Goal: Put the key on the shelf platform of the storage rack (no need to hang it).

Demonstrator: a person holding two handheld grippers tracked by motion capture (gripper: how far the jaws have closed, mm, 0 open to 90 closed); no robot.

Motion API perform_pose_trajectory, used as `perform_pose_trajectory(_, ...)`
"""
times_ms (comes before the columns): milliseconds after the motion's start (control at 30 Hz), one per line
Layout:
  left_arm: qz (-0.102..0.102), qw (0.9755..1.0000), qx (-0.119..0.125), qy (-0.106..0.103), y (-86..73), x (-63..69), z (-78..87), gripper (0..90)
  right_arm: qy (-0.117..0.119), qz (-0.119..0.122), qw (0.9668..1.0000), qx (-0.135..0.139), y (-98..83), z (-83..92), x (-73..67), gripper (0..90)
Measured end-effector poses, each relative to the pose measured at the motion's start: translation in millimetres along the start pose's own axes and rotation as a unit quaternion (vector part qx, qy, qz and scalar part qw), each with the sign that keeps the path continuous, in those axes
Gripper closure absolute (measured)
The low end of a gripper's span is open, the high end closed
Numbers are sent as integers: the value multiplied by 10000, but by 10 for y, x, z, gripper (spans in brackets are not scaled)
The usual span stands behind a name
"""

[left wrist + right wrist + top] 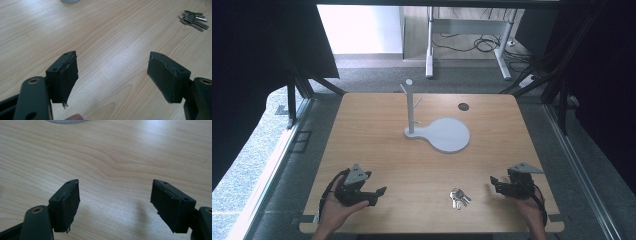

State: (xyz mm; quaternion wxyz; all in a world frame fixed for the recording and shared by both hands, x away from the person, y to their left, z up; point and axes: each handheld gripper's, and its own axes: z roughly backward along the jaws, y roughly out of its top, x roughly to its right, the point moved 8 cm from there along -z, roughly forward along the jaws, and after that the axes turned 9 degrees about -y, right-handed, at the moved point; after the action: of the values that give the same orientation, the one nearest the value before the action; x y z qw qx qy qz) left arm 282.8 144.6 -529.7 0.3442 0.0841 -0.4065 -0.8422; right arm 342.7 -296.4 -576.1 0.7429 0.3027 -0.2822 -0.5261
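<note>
Wooden tabletop [377, 140] | keys [459, 198] between my left gripper [379, 192] and right gripper [493, 181] | both jaws released, empty | keys: light, rigid, jangly; I'd pinch the ring.

Each hand carried a black gripper, the left gripper [379, 192] and the right gripper [493, 181], both built of angular matte parts. A grey three-cornered plate [356, 174] sat on top of the left one, and a like plate [525, 168] on the right. A thin black cable ran back along each forearm. In the gripper views the fingers [65, 75] were blocky black wedges faced with dark, slightly frayed padding, its edges peeling, with small screw holes on top and brass-coloured rings [37, 210] set in the rounded links behind them.
</note>
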Motion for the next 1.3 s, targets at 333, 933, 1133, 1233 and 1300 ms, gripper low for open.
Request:
perform_pose_trajectory(333,13,10000,8,-6,-1,-7,2,248,50,13,10000,50,29,86,-6,248)
perform_pose_trajectory(933,32,9998,183,23,46,-15,126,247,553,322,9975,-292,156,275,-253,332)
perform_pose_trajectory(1133,36,9998,191,20,51,-19,137,247,809,583,9930,-628,271,343,-385,336)
perform_pose_trajectory(1233,29,9998,183,15,48,-19,127,247,852,797,9899,-800,296,354,-435,341)
perform_pose_trajectory(1300,13,9998,175,0,51,-9,122,247,903,914,9878,-886,316,363,-478,346)
